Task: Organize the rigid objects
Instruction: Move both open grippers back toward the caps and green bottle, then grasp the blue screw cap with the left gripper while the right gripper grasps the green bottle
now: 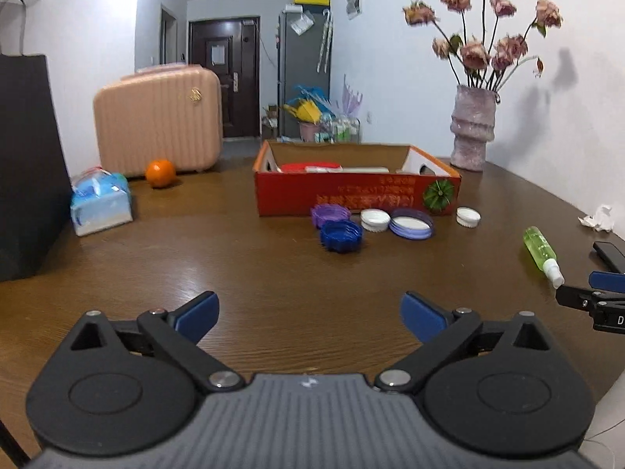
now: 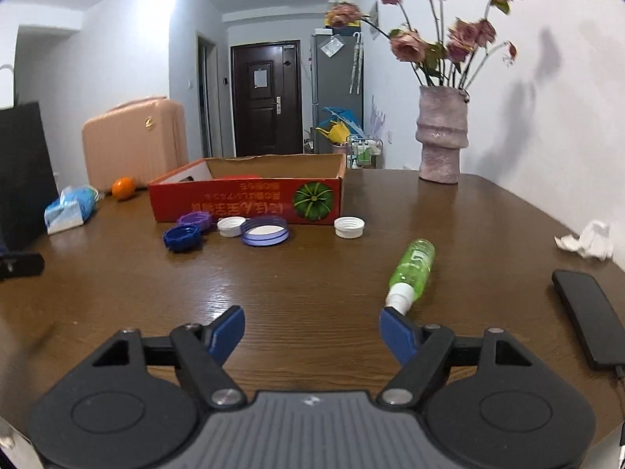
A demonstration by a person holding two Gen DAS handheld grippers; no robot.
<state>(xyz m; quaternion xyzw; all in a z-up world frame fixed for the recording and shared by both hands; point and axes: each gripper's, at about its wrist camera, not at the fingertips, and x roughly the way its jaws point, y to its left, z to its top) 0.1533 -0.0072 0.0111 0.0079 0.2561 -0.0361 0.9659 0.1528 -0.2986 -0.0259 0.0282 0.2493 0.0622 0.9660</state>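
Several lids lie on the wooden table (image 1: 273, 273) in front of a red cardboard box (image 1: 351, 195): a dark blue lid (image 1: 341, 235), a purple lid (image 1: 330, 214), a white cap (image 1: 375, 219), a wide lilac lid (image 1: 411, 223) and another white cap (image 1: 468, 217). The right wrist view shows the box (image 2: 250, 201), dark blue lid (image 2: 183, 237), lilac lid (image 2: 265, 230) and white cap (image 2: 349, 227). A red lid (image 1: 310, 167) lies inside the box. My left gripper (image 1: 308, 314) is open and empty, well short of the lids. My right gripper (image 2: 311, 330) is open and empty.
A green spray bottle (image 2: 412, 269) lies just beyond my right fingertip. A black phone (image 2: 590, 322) and crumpled tissue (image 2: 584, 242) are at the right. A vase of flowers (image 1: 472, 129), an orange (image 1: 160, 173), a tissue pack (image 1: 100, 203), a pink suitcase (image 1: 156, 117) and a black bag (image 1: 27, 164) stand around.
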